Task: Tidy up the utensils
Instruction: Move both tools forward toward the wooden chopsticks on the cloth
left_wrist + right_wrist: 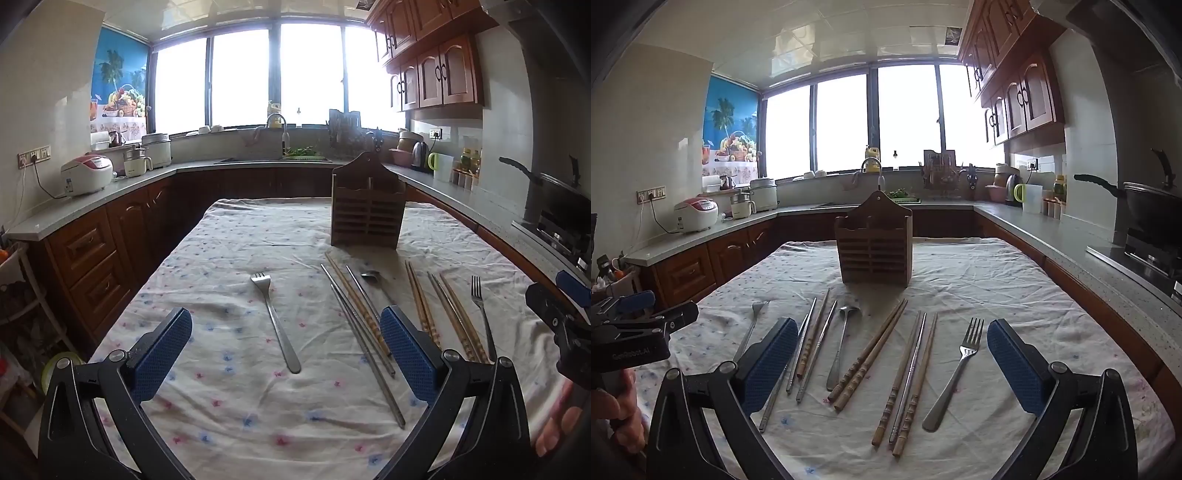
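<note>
Both claws hover wide open and empty above a cloth-covered table. Between the left gripper jaws lies a steel fork; it looks light, stiff and slippery, best pinched mid-handle. Only the right wrist view shows the right gripper framing bamboo chopsticks, a second fork and, beyond, the wooden utensil holder.
</note>
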A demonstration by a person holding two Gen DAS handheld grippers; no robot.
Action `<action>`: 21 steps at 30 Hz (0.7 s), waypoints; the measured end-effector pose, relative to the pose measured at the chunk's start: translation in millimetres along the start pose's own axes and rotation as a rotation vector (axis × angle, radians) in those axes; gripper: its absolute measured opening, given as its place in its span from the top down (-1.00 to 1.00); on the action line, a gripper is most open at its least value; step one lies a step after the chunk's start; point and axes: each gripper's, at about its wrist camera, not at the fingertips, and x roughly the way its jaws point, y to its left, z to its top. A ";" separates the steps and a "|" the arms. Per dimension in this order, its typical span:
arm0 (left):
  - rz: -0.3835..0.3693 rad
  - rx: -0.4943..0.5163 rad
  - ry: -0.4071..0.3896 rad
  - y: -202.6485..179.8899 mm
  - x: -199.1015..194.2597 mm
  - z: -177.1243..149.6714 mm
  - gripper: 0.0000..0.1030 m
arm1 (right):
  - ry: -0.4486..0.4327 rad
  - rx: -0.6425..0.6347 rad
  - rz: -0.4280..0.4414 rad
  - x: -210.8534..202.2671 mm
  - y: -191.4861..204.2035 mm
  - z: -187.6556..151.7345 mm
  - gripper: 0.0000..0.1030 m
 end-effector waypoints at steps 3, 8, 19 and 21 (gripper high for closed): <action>-0.003 0.003 -0.001 -0.7 0.4 0.6 -1.00 | 0.006 -0.002 0.000 -10.3 -10.5 -1.0 -1.00; -0.005 0.005 0.000 -1.4 -1.8 0.8 -1.00 | 0.002 -0.005 -0.002 -2.0 0.9 1.6 -1.00; -0.011 0.012 0.001 -5.0 -2.3 0.4 -1.00 | -0.019 0.001 0.008 -10.3 -7.7 0.9 -1.00; -0.011 0.011 -0.001 -4.7 -2.6 0.1 -1.00 | -0.021 0.002 0.010 -11.4 -7.0 1.1 -1.00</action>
